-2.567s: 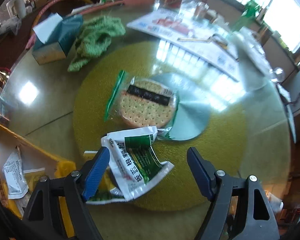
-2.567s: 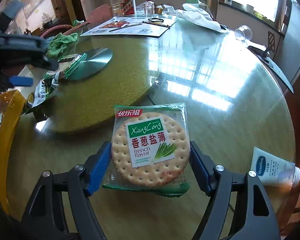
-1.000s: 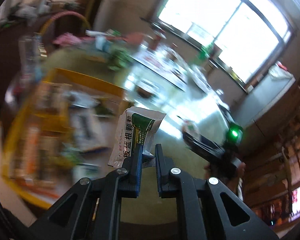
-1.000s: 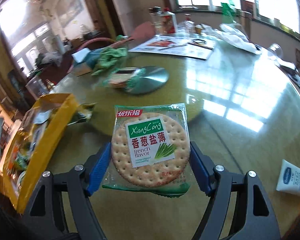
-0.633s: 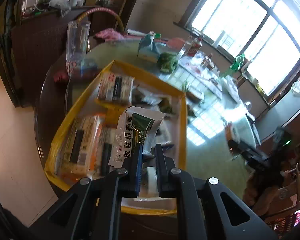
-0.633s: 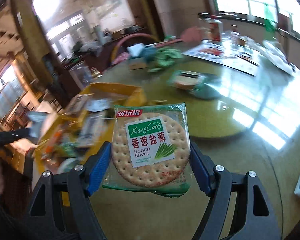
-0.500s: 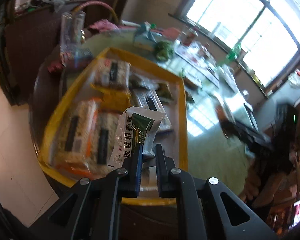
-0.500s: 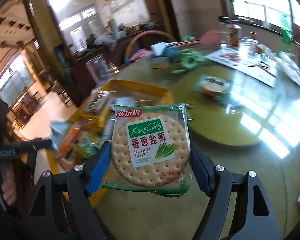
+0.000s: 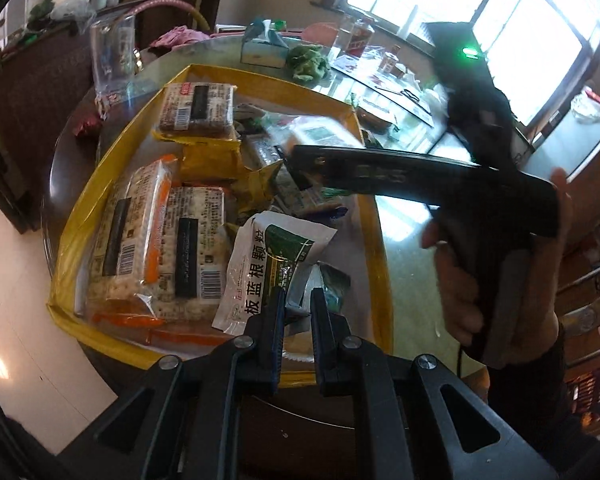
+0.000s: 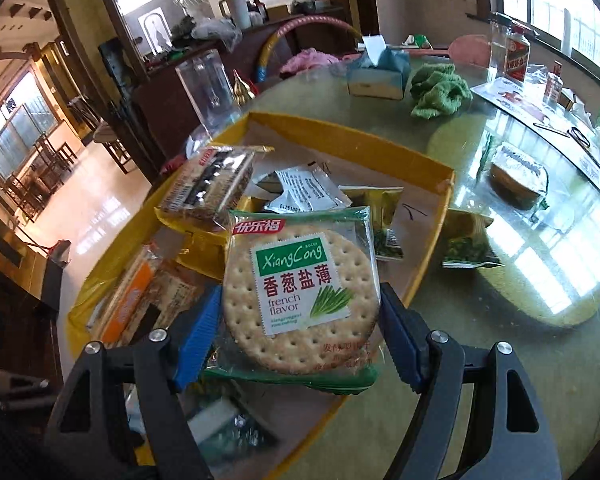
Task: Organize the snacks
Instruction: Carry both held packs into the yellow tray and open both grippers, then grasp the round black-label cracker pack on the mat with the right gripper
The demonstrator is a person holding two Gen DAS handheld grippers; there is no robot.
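My left gripper (image 9: 296, 304) is shut on the lower edge of a white and green sachet (image 9: 268, 260), which hangs just above the near end of the yellow tray (image 9: 374, 220). The tray holds several cracker packs and sachets. My right gripper (image 10: 298, 344) is shut on a round cracker pack (image 10: 300, 280) labelled XiangCong, its blue pads (image 10: 196, 340) pressing both sides. It hovers over the tray's near right part (image 10: 432, 240). In the left wrist view a hand (image 9: 460, 292) holds that gripper's black body above the tray.
On the glass table beyond the tray stand a tissue box (image 10: 376, 72), a green cloth (image 10: 440, 92), bottles (image 10: 516, 56) and a clear container (image 10: 206, 88). Another cracker pack (image 10: 518, 178) lies on the turntable. A green snack bag (image 10: 468, 248) lies beside the tray.
The right gripper has swung left with the cracker pack, from over the table to over the tray. The left gripper has sunk toward the tray, still holding the sachet.
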